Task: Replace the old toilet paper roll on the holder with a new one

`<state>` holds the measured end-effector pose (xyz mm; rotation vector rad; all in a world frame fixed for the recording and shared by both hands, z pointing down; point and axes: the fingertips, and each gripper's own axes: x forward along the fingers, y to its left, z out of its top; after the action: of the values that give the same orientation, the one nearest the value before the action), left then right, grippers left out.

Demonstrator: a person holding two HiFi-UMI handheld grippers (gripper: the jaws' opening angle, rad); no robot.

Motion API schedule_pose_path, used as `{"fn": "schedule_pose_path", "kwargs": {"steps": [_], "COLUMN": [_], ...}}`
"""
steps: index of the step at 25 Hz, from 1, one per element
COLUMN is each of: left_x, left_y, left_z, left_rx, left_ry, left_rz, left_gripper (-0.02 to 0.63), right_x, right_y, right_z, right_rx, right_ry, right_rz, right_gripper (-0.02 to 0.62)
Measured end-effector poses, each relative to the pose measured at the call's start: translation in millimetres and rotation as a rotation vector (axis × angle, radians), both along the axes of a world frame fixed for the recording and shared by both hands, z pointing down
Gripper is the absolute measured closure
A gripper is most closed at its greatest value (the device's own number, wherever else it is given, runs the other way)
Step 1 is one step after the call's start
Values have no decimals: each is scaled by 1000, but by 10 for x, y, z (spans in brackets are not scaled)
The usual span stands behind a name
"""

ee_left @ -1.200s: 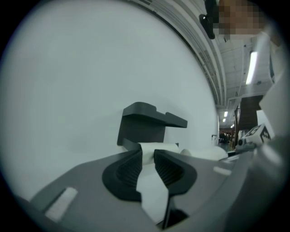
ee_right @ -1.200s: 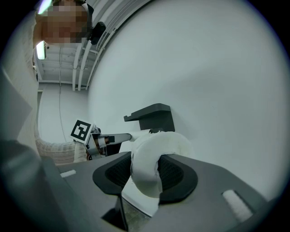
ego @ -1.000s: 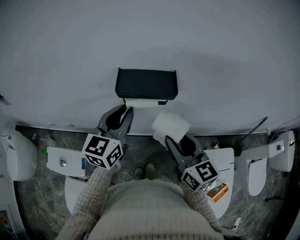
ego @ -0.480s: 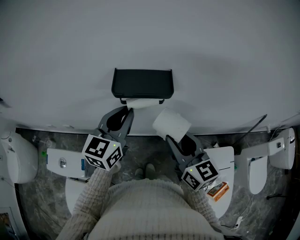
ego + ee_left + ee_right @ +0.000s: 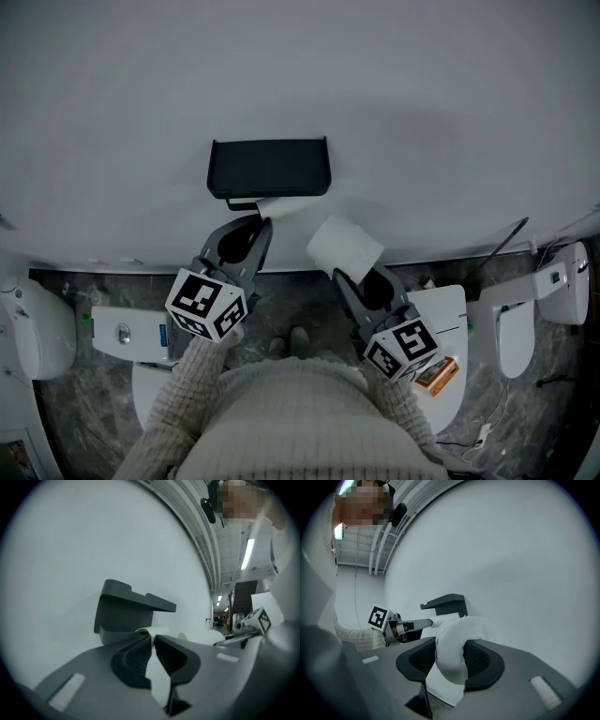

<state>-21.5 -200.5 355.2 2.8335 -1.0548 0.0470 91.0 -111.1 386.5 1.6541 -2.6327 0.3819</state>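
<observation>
- Bulging out of the right claw, the new toilet paper roll is being squeezed at its soft sides, with the jaws standing about half open around it.
- The left claw is pinching a loose paper tail, its jaws nearly meeting with only the thin sheet between them.
- That tail is running forward from the left claw's tips to the old roll, which is sitting just ahead of them.
- The dark holder is hanging on the white wall just above and beyond the left claw's tips, and up and to the left of the right claw.
- The new roll is hovering to the right of the left claw, below the holder and apart from the old roll.
- Behind both claws, cream knit sleeves are reaching forward.
- An orange box is lying just beside the right claw's marker cube, on a white toilet standing on the dark stone floor.
</observation>
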Motion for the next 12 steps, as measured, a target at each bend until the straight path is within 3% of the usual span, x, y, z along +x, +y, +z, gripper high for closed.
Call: {"fn": "schedule_pose_path", "kwargs": {"steps": [12], "left_x": [286], "left_y": [15], "left_z": [3], "left_rx": [-2], "left_ry": [-1], "left_rz": [70], "left_gripper": [584], "right_x": [203], "right_y": [69], "right_z": [-21], "right_rx": [2], "right_ry": [-2], "right_rz": [60], "right_gripper": [431]}}
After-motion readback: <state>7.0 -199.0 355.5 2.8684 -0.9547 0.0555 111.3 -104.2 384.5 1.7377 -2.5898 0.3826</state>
